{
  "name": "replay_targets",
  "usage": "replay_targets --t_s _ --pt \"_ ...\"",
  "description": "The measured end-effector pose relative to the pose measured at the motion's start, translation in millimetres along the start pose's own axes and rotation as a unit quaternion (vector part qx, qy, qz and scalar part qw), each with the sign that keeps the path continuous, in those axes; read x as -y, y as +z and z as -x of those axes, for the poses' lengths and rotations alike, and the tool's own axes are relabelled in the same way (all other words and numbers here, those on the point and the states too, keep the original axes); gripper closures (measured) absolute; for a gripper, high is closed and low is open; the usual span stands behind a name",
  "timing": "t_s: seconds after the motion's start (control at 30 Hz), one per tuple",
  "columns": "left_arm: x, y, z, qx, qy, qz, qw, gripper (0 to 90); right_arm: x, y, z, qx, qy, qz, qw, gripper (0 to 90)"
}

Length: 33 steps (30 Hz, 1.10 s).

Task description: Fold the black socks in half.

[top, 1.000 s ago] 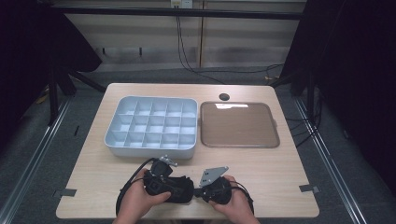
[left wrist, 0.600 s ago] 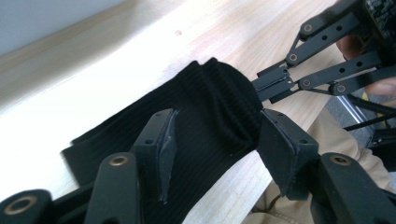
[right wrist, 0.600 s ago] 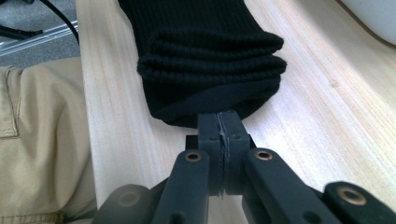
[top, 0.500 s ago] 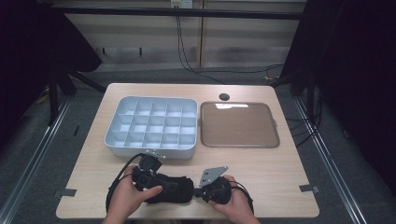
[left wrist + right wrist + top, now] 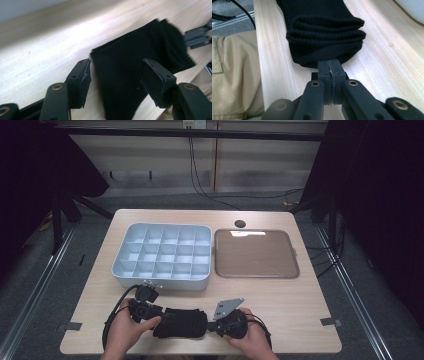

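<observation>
On the table (image 5: 280, 295), black sock (image 5: 180, 322), right gripper (image 5: 331, 66) pinching its edge

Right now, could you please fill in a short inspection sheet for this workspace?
Surface: wooden table.
Job's things: folded black cloth at the near edge.
Clutter: grey compartment box, brown tray, small dark disc.
Grippers: left gripper open astride the cloth's end, jaws just been opening; right gripper shut on the other end.
Cables: black cable loops from the left gripper.
Surroundings: grey floor, dark curtains.
</observation>
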<state>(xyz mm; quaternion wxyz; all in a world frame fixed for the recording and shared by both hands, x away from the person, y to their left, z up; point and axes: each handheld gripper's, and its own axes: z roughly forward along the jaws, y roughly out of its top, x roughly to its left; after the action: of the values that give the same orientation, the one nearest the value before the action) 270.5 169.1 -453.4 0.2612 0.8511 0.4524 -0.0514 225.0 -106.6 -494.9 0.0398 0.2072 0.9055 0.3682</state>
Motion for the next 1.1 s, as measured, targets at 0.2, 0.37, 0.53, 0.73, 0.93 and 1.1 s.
replay_targets --t_s 0.2,0.37,0.53,0.73,0.93,1.1 --pt "5.8 6.9 -4.7 -0.006 -0.008 -0.014 0.9999 40.4 -0.7 -0.3 0.0 -0.001 0.000 0.003 1.0000 89.3" --pt "9.4 14.8 -4.2 -0.011 -0.008 -0.026 0.9996 40.5 -1.2 -0.6 0.0 -0.001 -0.001 0.004 1.0000 89.3" --pt "9.4 15.3 -1.5 -0.031 0.001 -0.026 0.9992 44.1 -2.0 -1.6 0.0 0.001 0.000 0.005 1.0000 89.3" --pt "9.4 15.3 -0.6 -0.035 0.009 -0.030 0.9989 60.5 -4.7 -5.5 0.5 0.003 0.004 0.016 0.9999 89.3" --pt "7.0 15.7 -3.7 -0.027 0.000 -0.034 0.9991 66.2 -7.5 -5.3 -0.4 -0.003 0.001 0.022 0.9997 89.3" --pt "4.6 15.5 -6.5 -0.019 -0.004 -0.029 0.9994 68.8 -9.6 -4.1 -4.5 -0.007 -0.007 0.018 0.9998 89.3"
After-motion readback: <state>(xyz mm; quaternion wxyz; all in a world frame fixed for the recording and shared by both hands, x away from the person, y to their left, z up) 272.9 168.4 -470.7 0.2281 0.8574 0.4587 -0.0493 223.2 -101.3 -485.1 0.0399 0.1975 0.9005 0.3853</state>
